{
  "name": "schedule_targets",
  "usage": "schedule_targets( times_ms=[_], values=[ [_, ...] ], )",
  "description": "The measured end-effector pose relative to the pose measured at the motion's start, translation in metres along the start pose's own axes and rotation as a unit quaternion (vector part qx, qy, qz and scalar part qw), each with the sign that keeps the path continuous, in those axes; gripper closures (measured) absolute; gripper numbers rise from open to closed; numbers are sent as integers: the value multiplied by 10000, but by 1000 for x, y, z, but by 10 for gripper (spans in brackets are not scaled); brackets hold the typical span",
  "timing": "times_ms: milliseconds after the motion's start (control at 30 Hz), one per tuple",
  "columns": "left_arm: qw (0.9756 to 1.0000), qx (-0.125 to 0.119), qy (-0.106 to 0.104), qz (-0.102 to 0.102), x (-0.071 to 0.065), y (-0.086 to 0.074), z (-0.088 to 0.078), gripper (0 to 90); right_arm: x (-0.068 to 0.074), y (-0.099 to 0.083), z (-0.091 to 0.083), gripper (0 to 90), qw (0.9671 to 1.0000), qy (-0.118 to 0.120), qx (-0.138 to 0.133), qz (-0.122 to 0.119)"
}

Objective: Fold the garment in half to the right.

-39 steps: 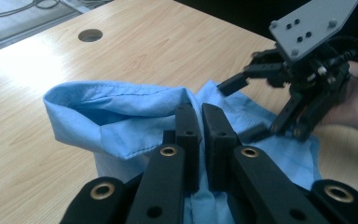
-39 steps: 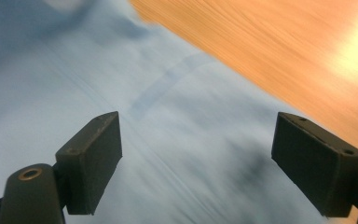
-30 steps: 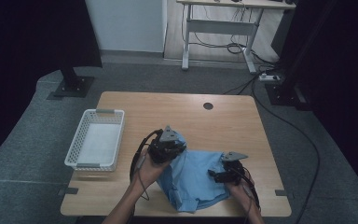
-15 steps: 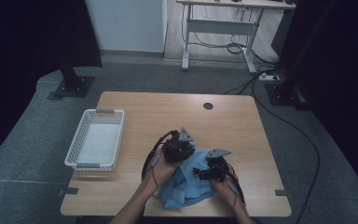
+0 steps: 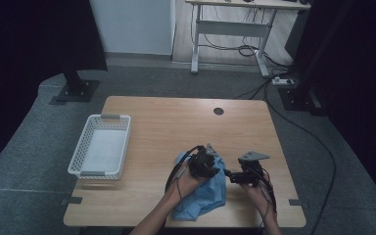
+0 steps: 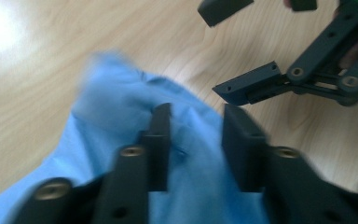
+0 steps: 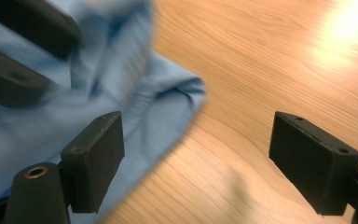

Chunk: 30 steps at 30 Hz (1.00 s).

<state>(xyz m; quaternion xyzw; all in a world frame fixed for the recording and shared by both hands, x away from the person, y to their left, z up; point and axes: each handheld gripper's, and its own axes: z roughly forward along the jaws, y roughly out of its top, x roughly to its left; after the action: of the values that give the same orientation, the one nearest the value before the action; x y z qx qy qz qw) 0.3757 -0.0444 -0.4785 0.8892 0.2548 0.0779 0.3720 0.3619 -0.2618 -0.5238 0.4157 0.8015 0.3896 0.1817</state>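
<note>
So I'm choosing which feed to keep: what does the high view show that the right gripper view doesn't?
High view: the white basket at the table's left, both hands, the floor. Right gripper view: the right tool close up, jaws wide apart, one over the cloth's edge, one over bare wood. Both: the blue cloth, the wooden table, the left tool.

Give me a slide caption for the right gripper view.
Open right gripper over the wooden table, jaws wide beside a crumpled blue cloth.
</note>
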Motion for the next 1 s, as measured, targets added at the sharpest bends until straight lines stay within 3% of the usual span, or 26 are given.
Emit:
schedule_targets(
  times_ms=[133, 300, 400, 500, 667, 1000],
  values=[
    [9993, -358, -71, -12, 3, 5, -19, 411, -10, -4, -9, 177, 9999, -88, -26, 96],
    [9975, -710, -53, 31, 10, 3, -44, 337, -17, -4, -19, 175, 9998, -121, -110, 136],
    [9968, -794, -8, 123, 15, -4, -55, 292, -20, -4, -25, 174, 9997, -114, -170, 136],
    [9968, -788, 23, 156, 21, -16, -62, 267, -21, -6, -30, 172, 9997, -98, -197, 111],
    [9966, -825, 16, -18, 32, -40, -72, 244, -22, -12, -37, 167, 9998, -111, -183, 49],
    [9953, -858, 342, -304, 50, -92, -98, 226, -24, -28, -50, 163, 9997, -183, -159, -34]
  ],
)
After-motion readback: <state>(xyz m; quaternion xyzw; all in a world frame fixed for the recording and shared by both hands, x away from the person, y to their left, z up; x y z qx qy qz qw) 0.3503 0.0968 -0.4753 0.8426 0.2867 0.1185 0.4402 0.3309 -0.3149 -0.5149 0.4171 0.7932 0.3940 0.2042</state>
